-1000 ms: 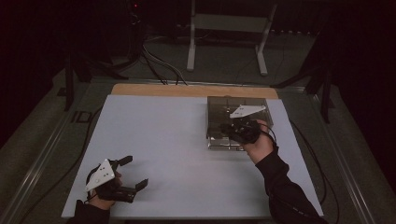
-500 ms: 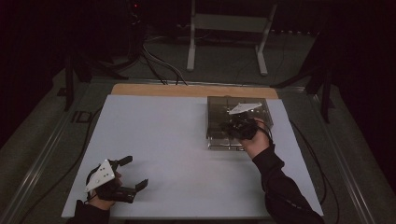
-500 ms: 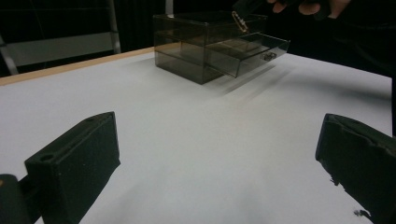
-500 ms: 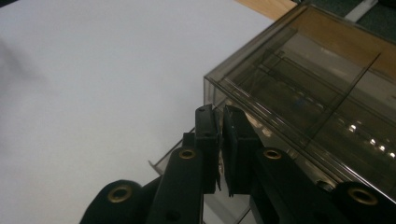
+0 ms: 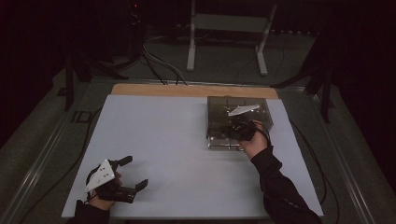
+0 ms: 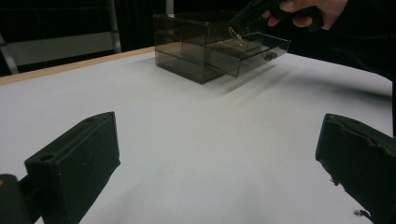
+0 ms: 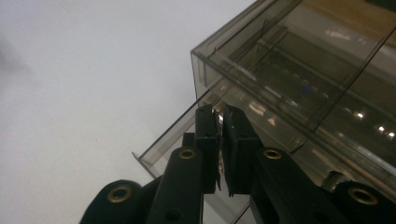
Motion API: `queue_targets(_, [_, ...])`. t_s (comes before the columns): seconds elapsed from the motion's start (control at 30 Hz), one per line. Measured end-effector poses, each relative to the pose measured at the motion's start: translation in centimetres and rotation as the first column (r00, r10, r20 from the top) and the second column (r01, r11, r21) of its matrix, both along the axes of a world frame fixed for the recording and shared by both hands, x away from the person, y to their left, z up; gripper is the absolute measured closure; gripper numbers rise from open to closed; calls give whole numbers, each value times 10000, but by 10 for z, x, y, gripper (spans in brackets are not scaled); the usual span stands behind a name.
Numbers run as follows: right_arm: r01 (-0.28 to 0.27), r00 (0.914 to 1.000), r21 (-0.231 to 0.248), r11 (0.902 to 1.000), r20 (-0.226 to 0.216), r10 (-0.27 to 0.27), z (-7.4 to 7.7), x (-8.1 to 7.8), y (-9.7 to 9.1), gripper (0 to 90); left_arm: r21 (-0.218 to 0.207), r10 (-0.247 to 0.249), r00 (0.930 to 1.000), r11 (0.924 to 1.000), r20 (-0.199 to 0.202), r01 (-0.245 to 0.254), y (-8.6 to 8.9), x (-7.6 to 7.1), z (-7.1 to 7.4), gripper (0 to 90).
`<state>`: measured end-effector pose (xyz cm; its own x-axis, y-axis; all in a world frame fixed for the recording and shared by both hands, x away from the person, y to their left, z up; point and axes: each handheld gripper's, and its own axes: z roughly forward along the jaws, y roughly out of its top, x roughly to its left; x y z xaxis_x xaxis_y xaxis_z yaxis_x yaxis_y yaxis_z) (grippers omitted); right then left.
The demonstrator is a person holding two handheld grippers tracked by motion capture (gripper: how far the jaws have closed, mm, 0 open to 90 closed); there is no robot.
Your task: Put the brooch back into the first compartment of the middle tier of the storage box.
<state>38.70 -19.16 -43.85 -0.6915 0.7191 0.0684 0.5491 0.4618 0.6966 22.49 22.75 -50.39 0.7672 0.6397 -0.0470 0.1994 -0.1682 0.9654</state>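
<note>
Worktop (image 5: 154, 140): white sheet over it, wooden strip showing along the far edge.

Drawer box (image 5: 238, 122): smoky clear plastic, sits on the worktop toward the far right corner, just short of the wooden strip. In the left gripper view it shows stacked tiers, with one drawer (image 6: 247, 51) pulled out toward the near side.

Right tool (image 5: 236, 131): held in the person's right hand, over the near part of the box, above the pulled-out drawer. Its grey three-cornered plate sits over the box top in the high view. Jaws clenched: in the right gripper view the two black pads (image 7: 205, 135) stand almost together, with a thin metallic sliver between them. Safety pin (image 6: 235, 35): in the left gripper view a small pin-shaped wire piece hangs from the tip of that tool, just above the open drawer. Too small to tell whether it touches the drawer.

Left tool (image 5: 133, 173): near the near left corner of the worktop, well apart from the box, held in the left hand. Jaws released, standing wide with only bare white worktop between them in the left gripper view. It points across the worktop toward the box.
</note>
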Motion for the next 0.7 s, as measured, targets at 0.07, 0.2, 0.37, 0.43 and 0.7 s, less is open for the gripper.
queue_targets(0.07, [-6,10000,-37,10000,-71,5,-3,0,0,853,-30,6,10000,10000,-10,-6,0,1,0,4])
queue_targets(0.2, [-17,9997,-39,10000,-250,16,-8,1,0,852,-1,-4,10000,10000,6,4,0,0,0,4])
queue_targets(0.37, [-62,9987,-131,9999,-509,55,-15,1,1,852,3,15,10000,10000,-1,-15,0,0,0,4])
queue_targets(0.43, [-165,9979,-232,9996,-623,150,-18,1,2,852,-32,14,10000,10000,-4,-14,0,1,0,4])
queue_targets(0.7, [-219,9963,-477,9986,-838,179,-24,4,7,851,-16,31,10000,10000,8,-31,0,0,0,4])
